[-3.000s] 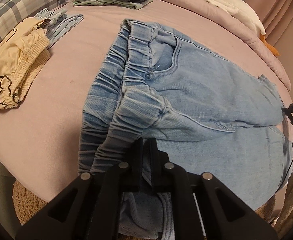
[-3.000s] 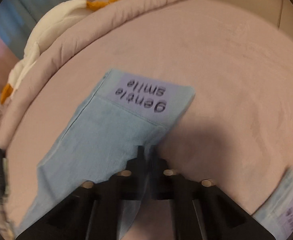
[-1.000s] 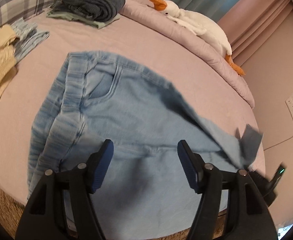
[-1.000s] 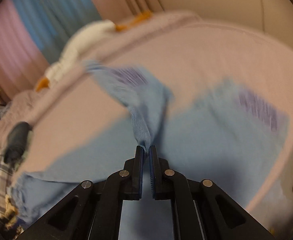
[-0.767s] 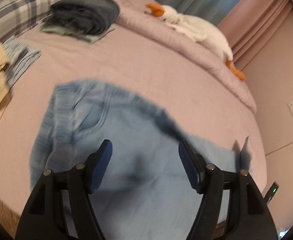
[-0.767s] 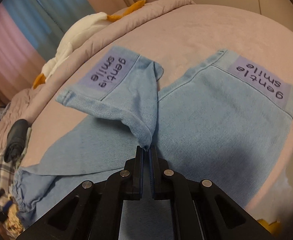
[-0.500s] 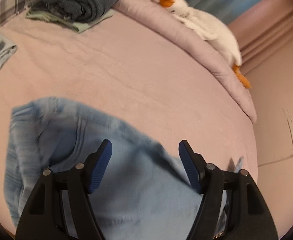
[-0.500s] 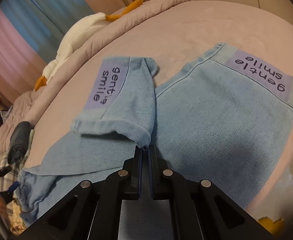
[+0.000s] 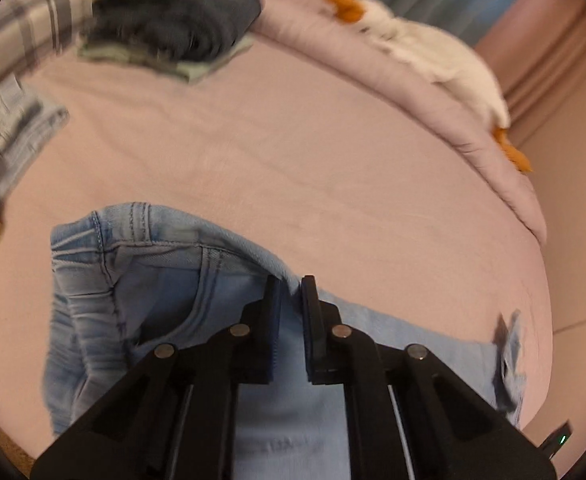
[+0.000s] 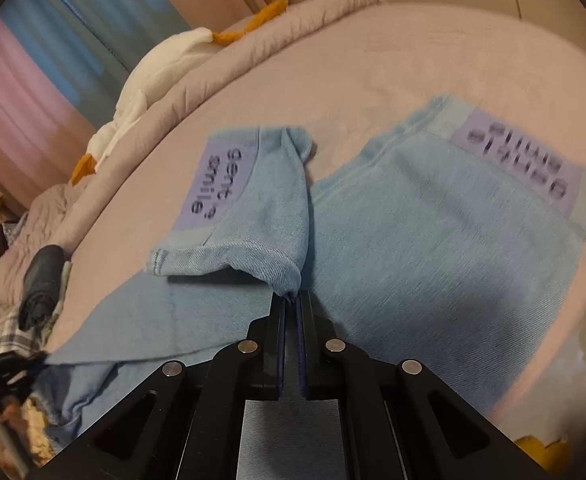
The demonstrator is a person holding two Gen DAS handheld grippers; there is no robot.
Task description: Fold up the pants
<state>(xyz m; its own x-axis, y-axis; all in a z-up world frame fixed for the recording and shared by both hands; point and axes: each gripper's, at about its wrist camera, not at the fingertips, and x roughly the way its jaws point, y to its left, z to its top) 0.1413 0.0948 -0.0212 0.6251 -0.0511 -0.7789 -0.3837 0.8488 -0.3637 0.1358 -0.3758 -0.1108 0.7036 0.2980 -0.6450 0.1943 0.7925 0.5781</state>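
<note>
Light blue jeans [image 9: 165, 280] lie on a pink bed, waistband at the left in the left wrist view. My left gripper [image 9: 291, 286] is shut on the far side edge of the jeans just right of the pocket. In the right wrist view the two legs [image 10: 453, 248] spread out, each cuff with a purple "gentle smile" patch [image 10: 217, 184]. My right gripper [image 10: 291, 300] is shut on the hem of the left leg, which is folded back over itself.
A dark folded garment pile [image 9: 177, 16] and plaid pillow [image 9: 25, 28] lie at the far left. A white goose plush [image 9: 425, 52] rests on the rolled blanket. Other clothes [image 9: 17, 132] lie at the left edge. The bed edge is near me.
My left gripper moved to the far edge of the jeans and closed on it. My right gripper carried the leg cuff back over the leg, toward the waistband.
</note>
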